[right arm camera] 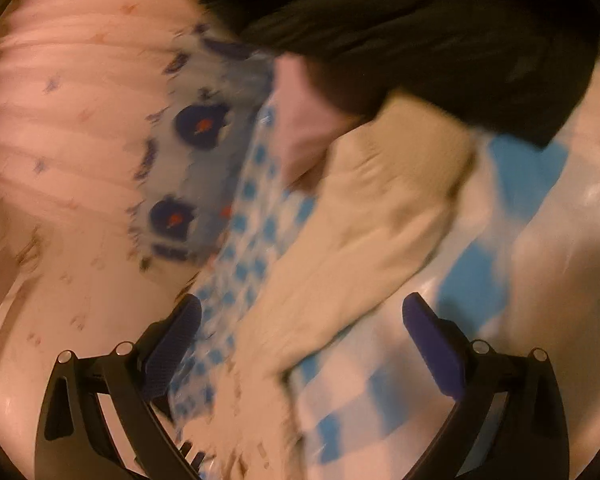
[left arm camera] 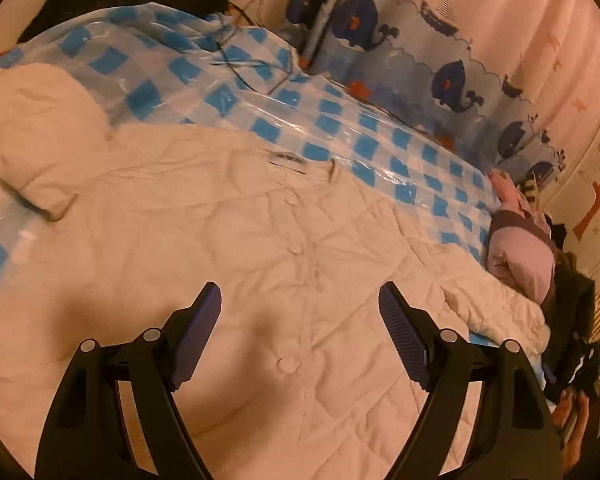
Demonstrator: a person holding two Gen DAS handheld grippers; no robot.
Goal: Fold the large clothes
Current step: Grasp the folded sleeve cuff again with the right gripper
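Near coat (left arm camera: pixel 260 240) collar, label (left arm camera: pixel 288 159) unreadable.

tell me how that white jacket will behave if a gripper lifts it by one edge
The white jacket looks quilted and creased, so it will likely flop and drape rather than hold shape. Spread wide under the open left gripper, it probably drags behind a lifted edge. The glossy checked sheet beneath may let it slide.
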